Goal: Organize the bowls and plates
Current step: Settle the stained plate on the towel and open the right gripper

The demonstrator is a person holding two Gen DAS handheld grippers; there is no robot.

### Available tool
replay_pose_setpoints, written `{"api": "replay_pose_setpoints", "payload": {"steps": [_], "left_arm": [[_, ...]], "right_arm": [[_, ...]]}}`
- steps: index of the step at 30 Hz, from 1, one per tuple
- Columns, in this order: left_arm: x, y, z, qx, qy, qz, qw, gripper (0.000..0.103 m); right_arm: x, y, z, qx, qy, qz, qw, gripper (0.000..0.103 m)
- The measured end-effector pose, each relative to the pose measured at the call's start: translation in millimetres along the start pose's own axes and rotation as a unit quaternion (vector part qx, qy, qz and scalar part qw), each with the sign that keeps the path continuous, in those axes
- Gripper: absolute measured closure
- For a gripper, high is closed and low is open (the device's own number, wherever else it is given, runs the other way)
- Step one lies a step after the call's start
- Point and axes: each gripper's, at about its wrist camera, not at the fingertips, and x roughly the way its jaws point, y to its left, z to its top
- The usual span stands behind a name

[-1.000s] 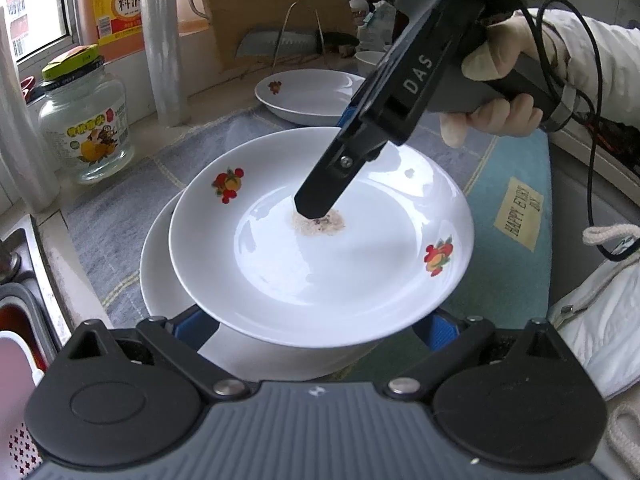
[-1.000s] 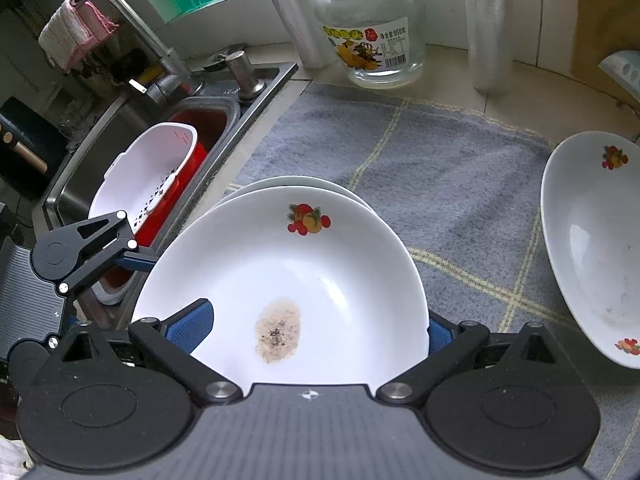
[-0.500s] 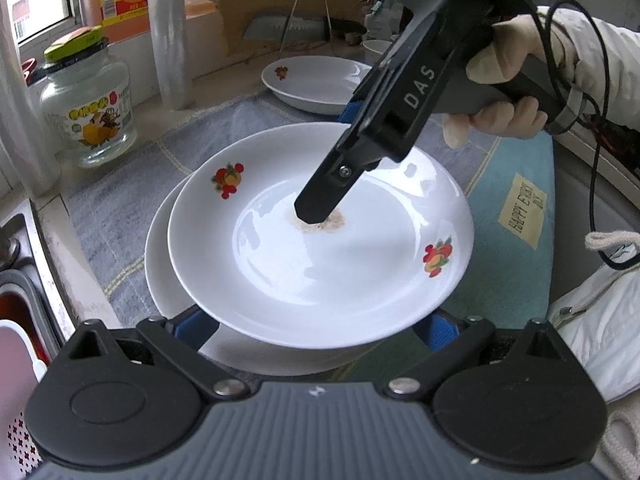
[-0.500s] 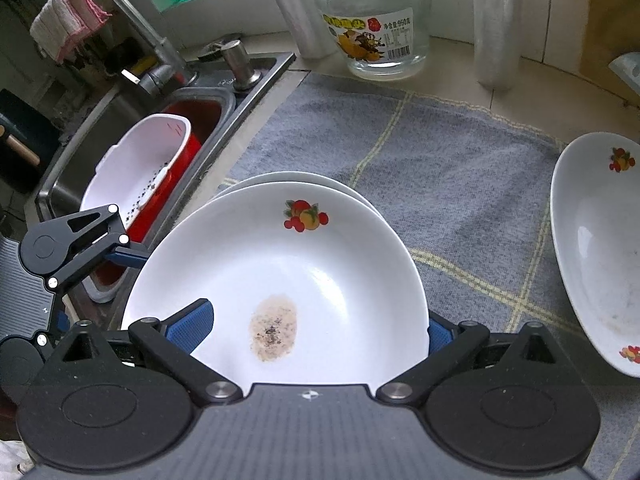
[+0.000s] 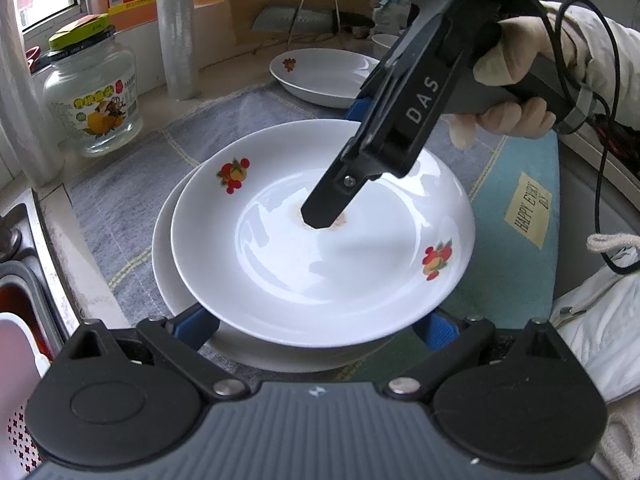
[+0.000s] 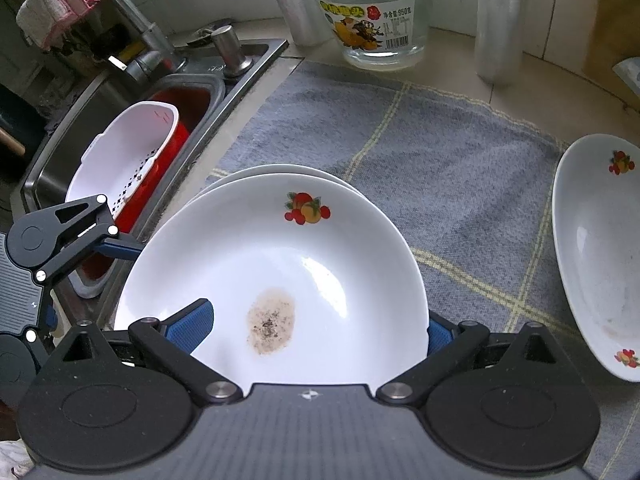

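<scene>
Right claw pinching the stained plate over the stack.
Right claw (image 5: 324,216) clamps the rim of the white fruit-print plate with a brown stain (image 6: 276,280), one finger inside the dish, holding it just above a second white plate (image 5: 172,280) on the grey checked cloth (image 6: 440,168) on the table. Left claw (image 5: 316,328): spread wide, fingers either side of the plate's near edge, gripping nothing. Third white plate (image 6: 592,248) sits apart.

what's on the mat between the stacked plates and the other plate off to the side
Nothing: in the right wrist view, only bare grey checked mat separates the stacked plates from the lone plate.
</scene>
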Motion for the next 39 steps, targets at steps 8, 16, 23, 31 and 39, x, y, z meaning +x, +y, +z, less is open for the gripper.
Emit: {"api": "replay_pose_setpoints", "payload": {"steps": [8, 16, 23, 31, 39], "left_arm": [[-0.6, 2.8, 5.4, -0.007, 0.016, 0.002, 0.9998, 0.002], [0.1, 4.5, 9.2, -0.006, 0.03, 0.004, 0.9995, 0.002], [2.4, 2.2, 14.6, 0.011, 0.056, 0.015, 0.9983, 0.002], [6.8, 1.9, 20.2, 0.031, 0.084, 0.031, 0.9955, 0.002], [9.0, 3.3, 21.8, 0.034, 0.095, 0.031, 0.9944, 0.001]], "right_arm": [[1.5, 0.5, 0.6, 0.0, 0.005, -0.005, 1.0, 0.0], [0.6, 0.4, -1.1, 0.001, 0.004, -0.004, 1.0, 0.0], [-1.1, 1.8, -2.8, 0.0, 0.006, -0.006, 1.0, 0.0], [-4.4, 1.1, -6.3, 0.003, 0.003, -0.005, 1.0, 0.0], [-6.6, 0.7, -7.8, 0.005, 0.0, -0.003, 1.0, 0.0]]}}
